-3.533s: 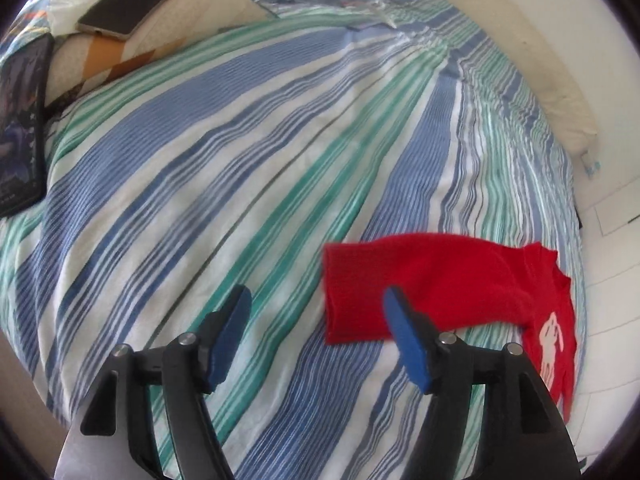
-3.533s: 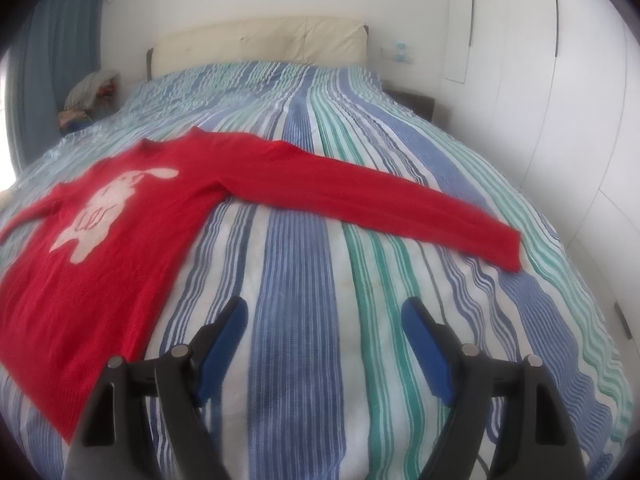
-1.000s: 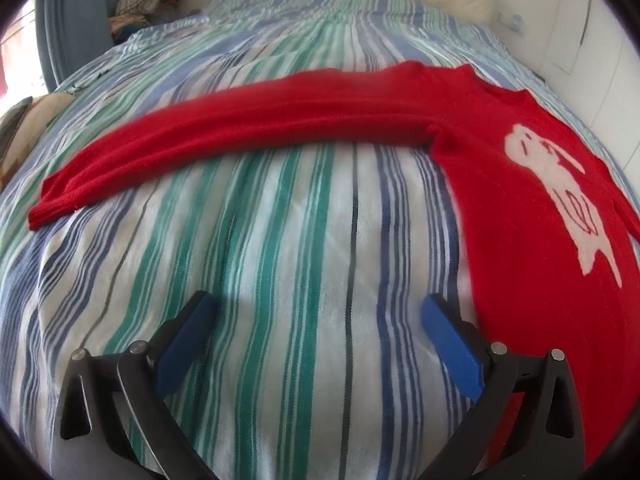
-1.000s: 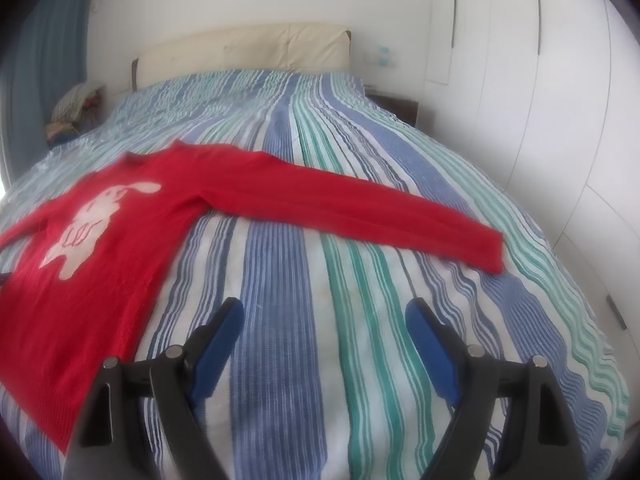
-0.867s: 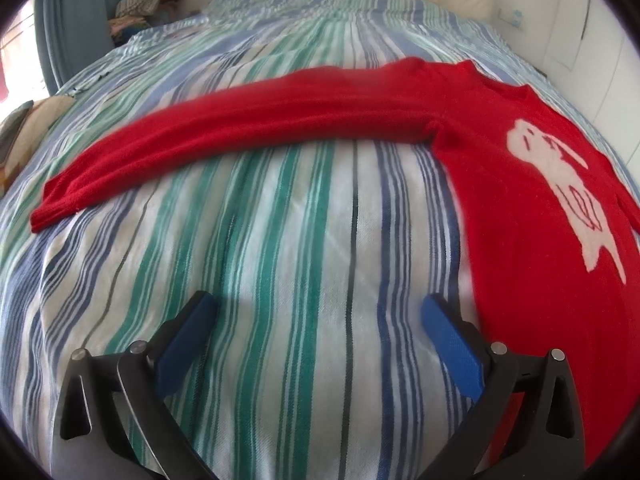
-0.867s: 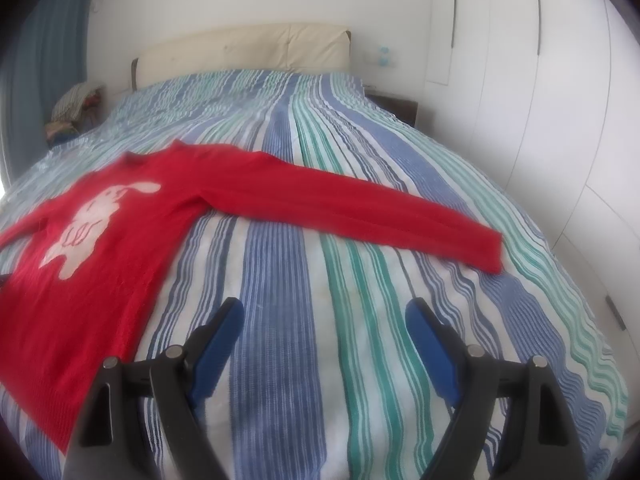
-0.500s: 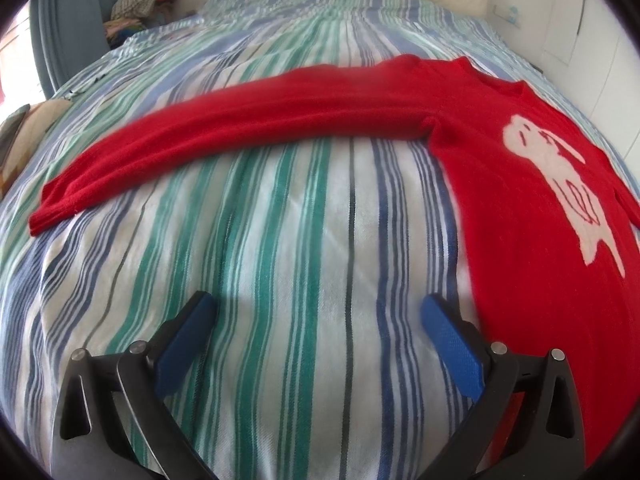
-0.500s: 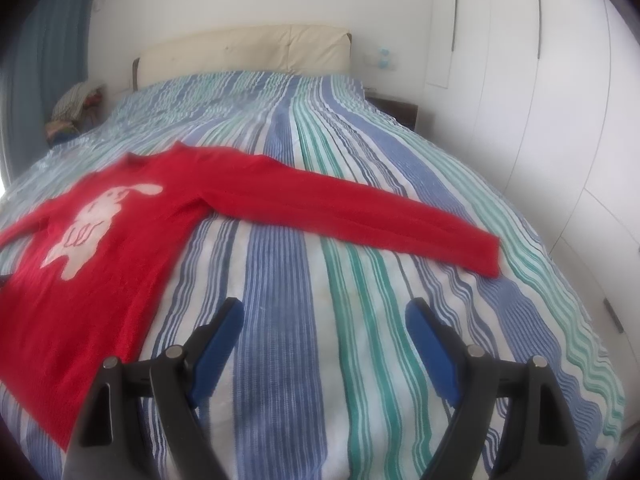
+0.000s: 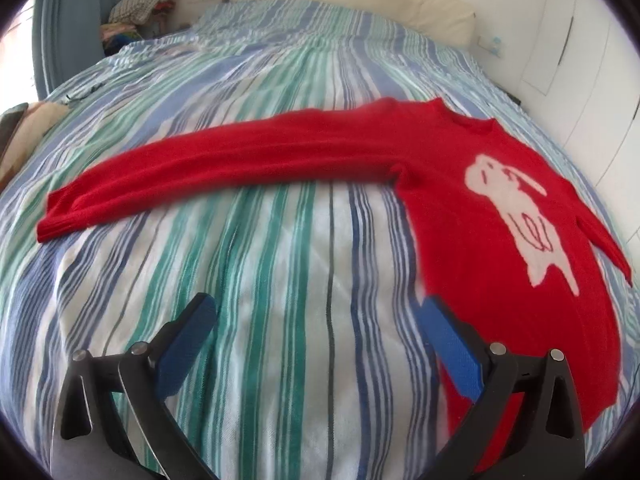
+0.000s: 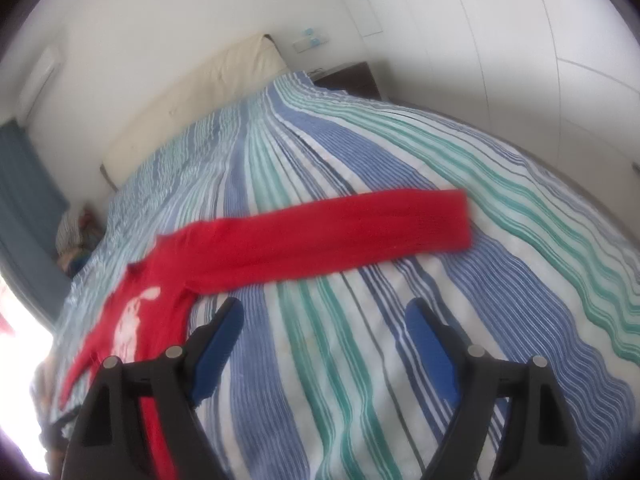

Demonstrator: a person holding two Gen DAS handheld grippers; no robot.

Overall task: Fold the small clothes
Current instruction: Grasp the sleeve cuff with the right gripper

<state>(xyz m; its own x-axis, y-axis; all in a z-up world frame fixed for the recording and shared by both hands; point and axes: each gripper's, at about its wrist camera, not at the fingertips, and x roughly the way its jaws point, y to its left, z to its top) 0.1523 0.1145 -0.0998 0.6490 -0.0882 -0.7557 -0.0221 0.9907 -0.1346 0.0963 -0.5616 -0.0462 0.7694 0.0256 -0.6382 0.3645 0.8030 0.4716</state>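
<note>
Red sweater (image 9: pixel 460 184) flat on bed (image 9: pixel 260 272), sleeves out. Right gripper (image 10: pixel 324 320) just swung toward sleeve end, wide open, empty. Left gripper (image 9: pixel 316 320) wide open, empty, beside sweater. Sleeve fold likely next.

**Black tongs with blue pads**

The left tongs (image 9: pixel 316 320) and the right tongs (image 10: pixel 324 316) look alike: two matte black plastic arms apiece, angular and ribbed, each tipped with a flat bright-blue pad on its inner face. Round silver screw heads stud the arms near the pads and the outer shoulders.
</note>
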